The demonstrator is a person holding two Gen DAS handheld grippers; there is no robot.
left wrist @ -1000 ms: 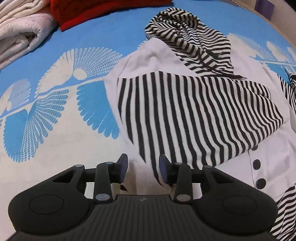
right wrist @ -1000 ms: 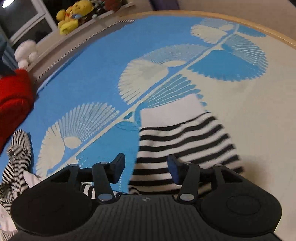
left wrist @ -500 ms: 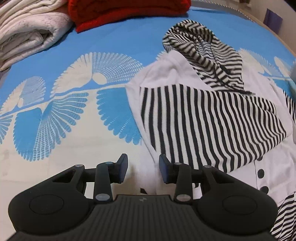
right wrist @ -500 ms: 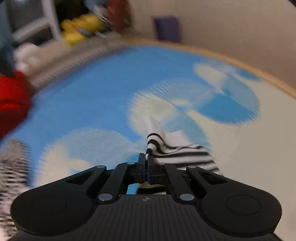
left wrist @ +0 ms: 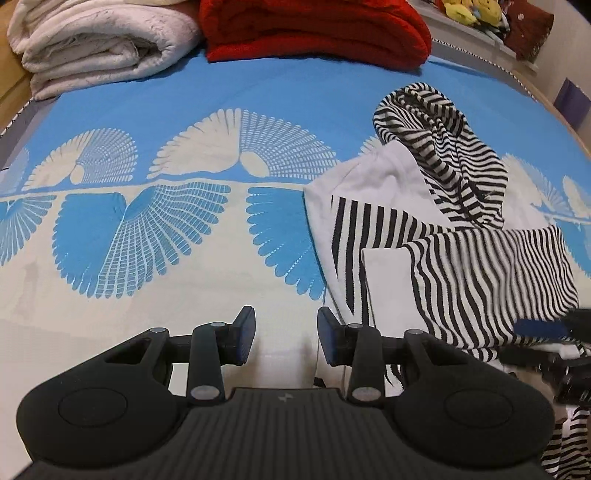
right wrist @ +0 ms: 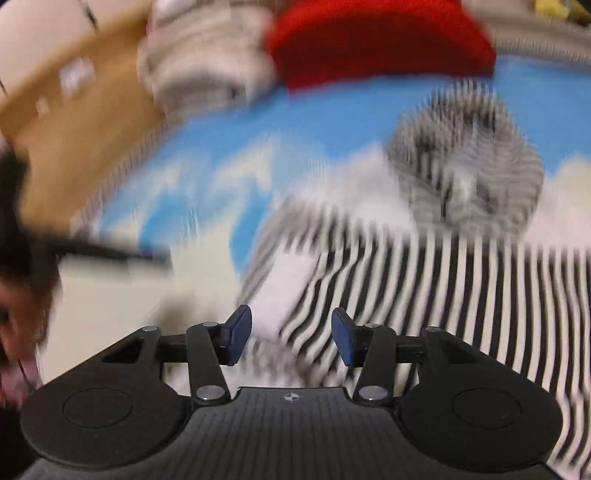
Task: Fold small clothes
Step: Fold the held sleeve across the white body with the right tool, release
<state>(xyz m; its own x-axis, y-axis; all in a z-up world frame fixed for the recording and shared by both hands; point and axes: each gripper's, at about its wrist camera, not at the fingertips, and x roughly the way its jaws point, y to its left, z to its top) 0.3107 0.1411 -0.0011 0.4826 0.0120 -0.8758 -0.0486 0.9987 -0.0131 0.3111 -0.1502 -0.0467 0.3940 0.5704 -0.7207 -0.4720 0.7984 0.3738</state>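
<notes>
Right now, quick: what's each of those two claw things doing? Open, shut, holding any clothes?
Left gripper: open, holding nothing, over the bedsheet.
Right gripper: jaws opening, nothing pinched; the striped garment lies beneath it.

1. One striped hooded garment (left wrist: 443, 236) with white panels.
2. One folded white blanket (left wrist: 99, 44).
3. One folded red blanket (left wrist: 314, 33).
4. One blue-and-cream patterned bedsheet (left wrist: 184, 229).
5. Two grippers: left gripper (left wrist: 286, 334), right gripper (right wrist: 291, 338).
6. Yellow plush toys (left wrist: 469, 9): count unclear.
</notes>
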